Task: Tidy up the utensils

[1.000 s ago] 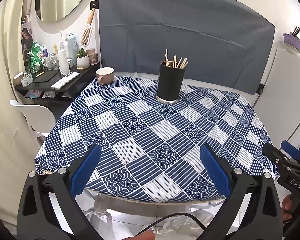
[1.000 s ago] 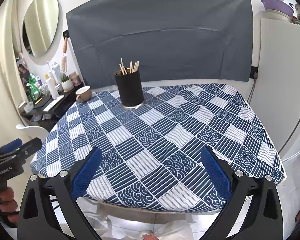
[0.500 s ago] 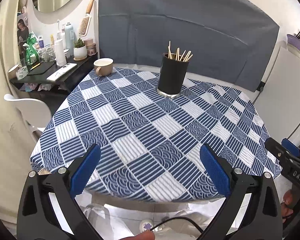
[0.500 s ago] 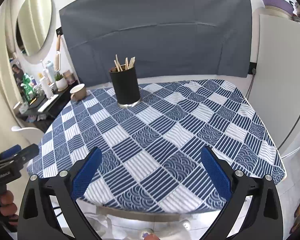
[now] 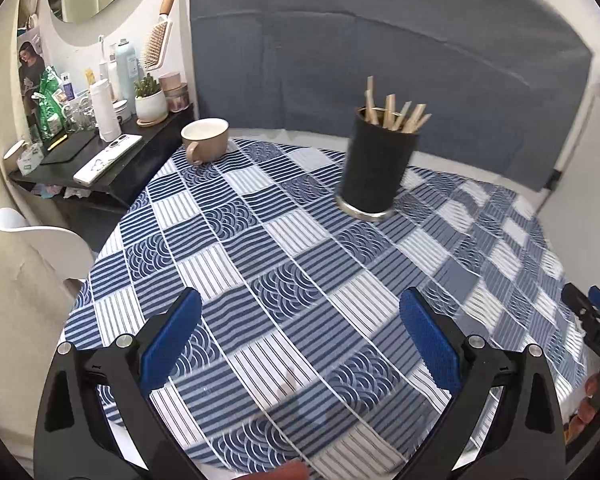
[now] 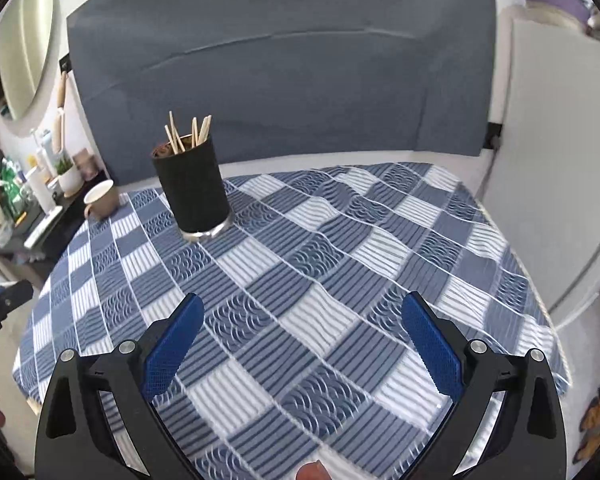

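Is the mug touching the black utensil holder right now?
Apart. The left wrist view shows the mug at the tablecloth's far left edge, with several bare checkered squares of tablecloth between it and the black utensil holder.

holder (image 5: 374, 172): black cylinder, silver base, upright, far side of tablecloth | utensils (image 5: 392, 114): pale wooden sticks, standing inside, fanned

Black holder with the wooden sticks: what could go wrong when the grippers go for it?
1. The black holder is tall and narrow, so a sideways nudge could tip it and spill the wooden sticks.
2. The tablecloth is rippled; dragging the holder may bunch it.
3. The mug sits by the table edge.
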`<state>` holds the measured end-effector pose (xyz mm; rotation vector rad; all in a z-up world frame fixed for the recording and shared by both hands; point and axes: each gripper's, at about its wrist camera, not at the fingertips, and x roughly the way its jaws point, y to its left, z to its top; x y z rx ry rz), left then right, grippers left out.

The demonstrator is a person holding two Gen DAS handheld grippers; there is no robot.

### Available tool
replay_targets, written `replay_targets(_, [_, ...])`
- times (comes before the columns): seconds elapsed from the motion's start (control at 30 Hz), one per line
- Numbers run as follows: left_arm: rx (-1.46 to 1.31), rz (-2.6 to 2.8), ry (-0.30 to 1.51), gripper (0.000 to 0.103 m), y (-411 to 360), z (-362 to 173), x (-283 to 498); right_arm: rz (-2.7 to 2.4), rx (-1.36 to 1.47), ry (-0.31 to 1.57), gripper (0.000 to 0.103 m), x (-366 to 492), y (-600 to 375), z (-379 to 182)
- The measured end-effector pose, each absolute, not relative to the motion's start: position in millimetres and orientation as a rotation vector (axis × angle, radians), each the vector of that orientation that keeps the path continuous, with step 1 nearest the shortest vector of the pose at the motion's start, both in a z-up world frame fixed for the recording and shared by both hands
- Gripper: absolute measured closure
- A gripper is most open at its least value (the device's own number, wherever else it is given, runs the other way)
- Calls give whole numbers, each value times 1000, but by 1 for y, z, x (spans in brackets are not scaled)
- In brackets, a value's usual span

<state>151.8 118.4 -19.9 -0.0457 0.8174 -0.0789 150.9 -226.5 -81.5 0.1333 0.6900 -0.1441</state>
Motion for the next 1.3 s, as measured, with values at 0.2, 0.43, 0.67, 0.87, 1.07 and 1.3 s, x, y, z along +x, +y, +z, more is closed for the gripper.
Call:
replay_targets(0.2, [-55,-87,802,6,109,-33,185,-127,81,661,8,192,-234,-89])
replay_targets(0.43, [-33,-98,809,6,85,-25,200,-80,52,651,8,203,-225,-70])
replay_targets(0.67, [-16,-96,793,6,61,-4,199,-4,31,657,8,208,-218,-50])
replay_targets(0.87, [-7,-97,787,6,46,5,193,54,-1,636,8,203,-214,-40])
replay_targets(1.07, [14,-87,778,6,35,8,189,83,-14,610,8,201,-214,-35])
replay_targets(1.3, [3,-91,775,6,29,9,187,95,1,610,8,203,-220,-35])
